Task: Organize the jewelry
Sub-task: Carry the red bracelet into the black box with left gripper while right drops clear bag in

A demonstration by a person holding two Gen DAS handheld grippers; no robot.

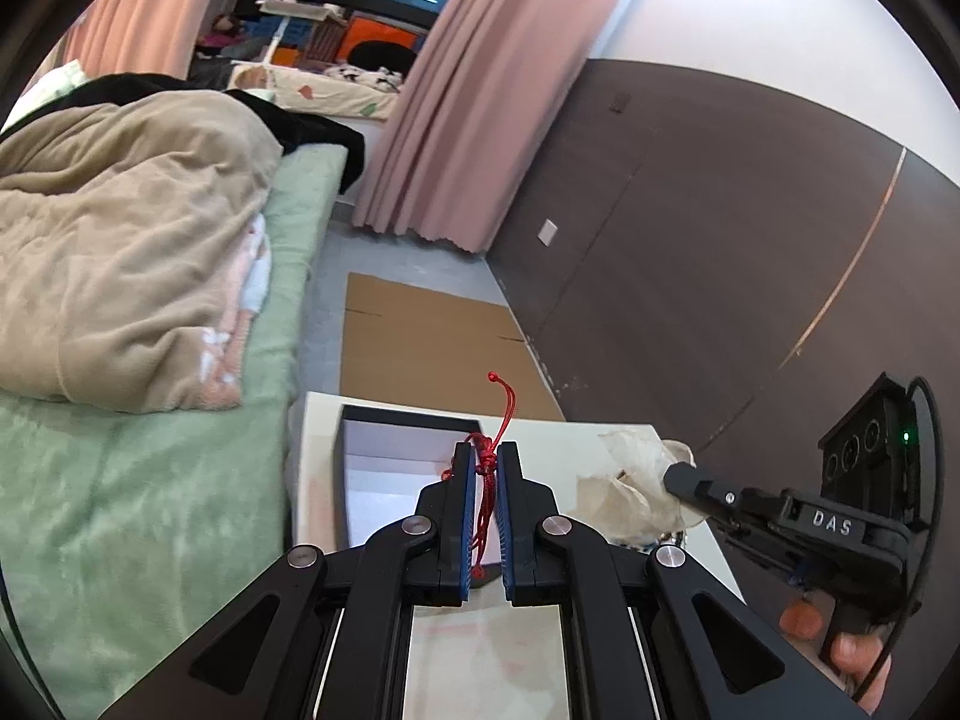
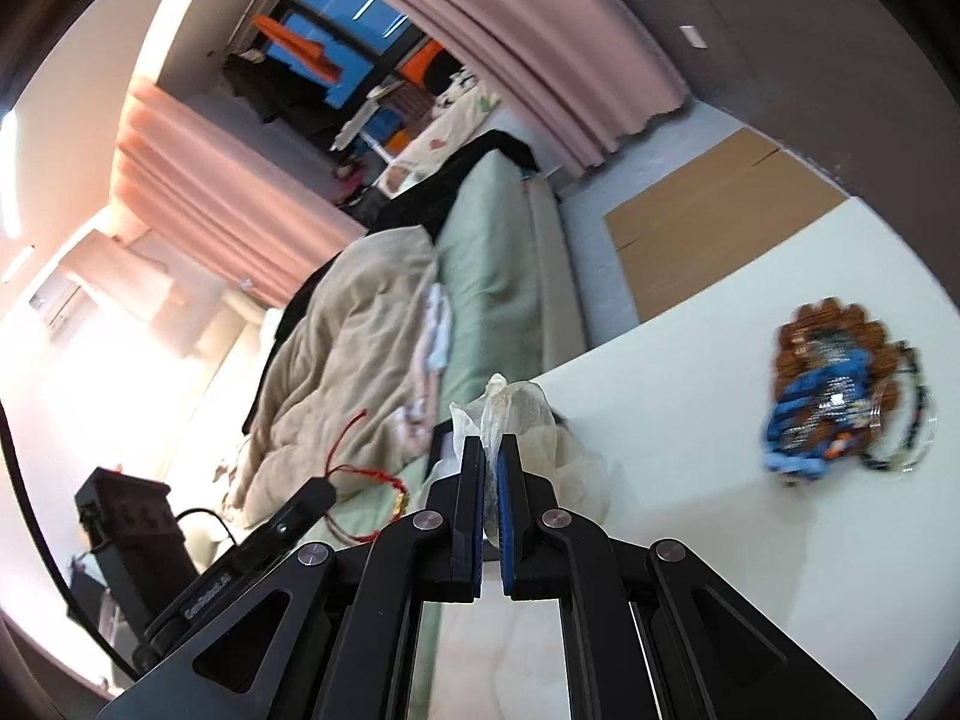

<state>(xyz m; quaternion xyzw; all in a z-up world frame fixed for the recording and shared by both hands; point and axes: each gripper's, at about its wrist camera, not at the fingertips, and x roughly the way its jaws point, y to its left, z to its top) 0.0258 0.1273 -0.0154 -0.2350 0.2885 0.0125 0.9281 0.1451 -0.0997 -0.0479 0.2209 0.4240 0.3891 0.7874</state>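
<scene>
The jaws of the left gripper [image 1: 485, 468] were closed on a red cord bracelet [image 1: 487, 450], its knotted tail sticking up above the tips, at the lower centre of the left wrist view. Just behind them sat an open box [image 1: 384, 468] with a dark rim and a pale inside; what could be seen of its interior held nothing. The jaws of the right gripper [image 2: 492, 468] were pinched on a translucent pouch [image 2: 516, 414], low in the middle of the right wrist view. A blurred heap of jewelry [image 2: 840, 396], brown beads, blue pieces and a dark beaded strand, lay on the white tabletop [image 2: 690, 360] at the right of that frame. In the left wrist view, the right gripper's body read "DAS" at the lower right.
</scene>
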